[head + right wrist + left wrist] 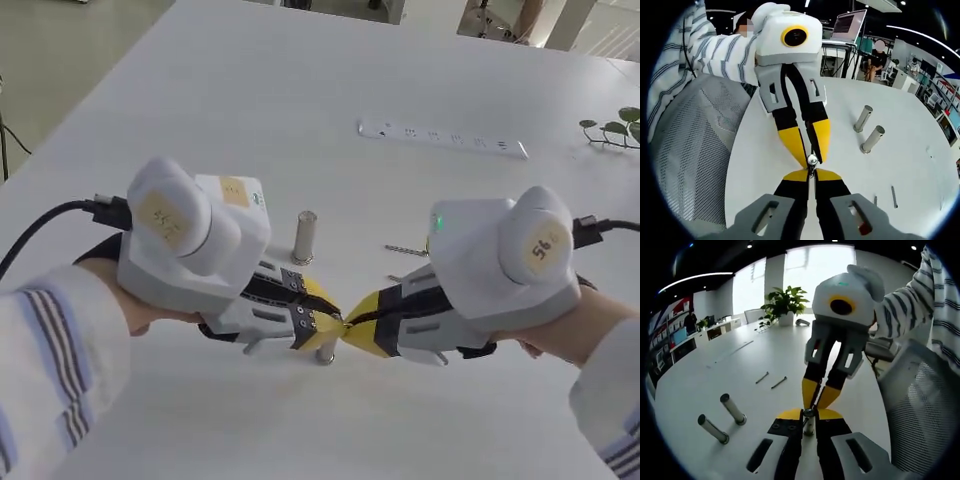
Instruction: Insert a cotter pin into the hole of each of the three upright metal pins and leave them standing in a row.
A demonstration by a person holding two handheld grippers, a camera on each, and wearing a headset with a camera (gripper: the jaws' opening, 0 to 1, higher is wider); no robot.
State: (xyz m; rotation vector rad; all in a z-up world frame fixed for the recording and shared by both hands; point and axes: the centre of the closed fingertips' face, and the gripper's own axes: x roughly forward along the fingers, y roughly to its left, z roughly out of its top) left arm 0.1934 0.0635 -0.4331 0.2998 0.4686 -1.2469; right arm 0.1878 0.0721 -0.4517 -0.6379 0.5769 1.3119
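My left gripper (pixel 333 332) and right gripper (pixel 353 322) meet tip to tip low over the white table (pixel 300 110). The left gripper (pixel 809 416) is shut on an upright metal pin (pixel 809 423), whose foot shows below the tips (pixel 325 356). My right gripper (pixel 812 175) is shut on a thin cotter pin (pixel 811 169), held against that pin's round top (pixel 812 159). Two more metal pins (pixel 732 409) (pixel 711 428) stand a short way off, also seen from the right gripper (pixel 863 118) (pixel 872 138). One metal pin (pixel 305 237) shows just beyond the grippers.
Two loose cotter pins (pixel 405 250) (pixel 395 278) lie on the table past the right gripper. A white power strip (pixel 440 137) lies farther back, and plant leaves (pixel 615 128) at the right edge. A mesh chair (pixel 925 405) stands beside the table.
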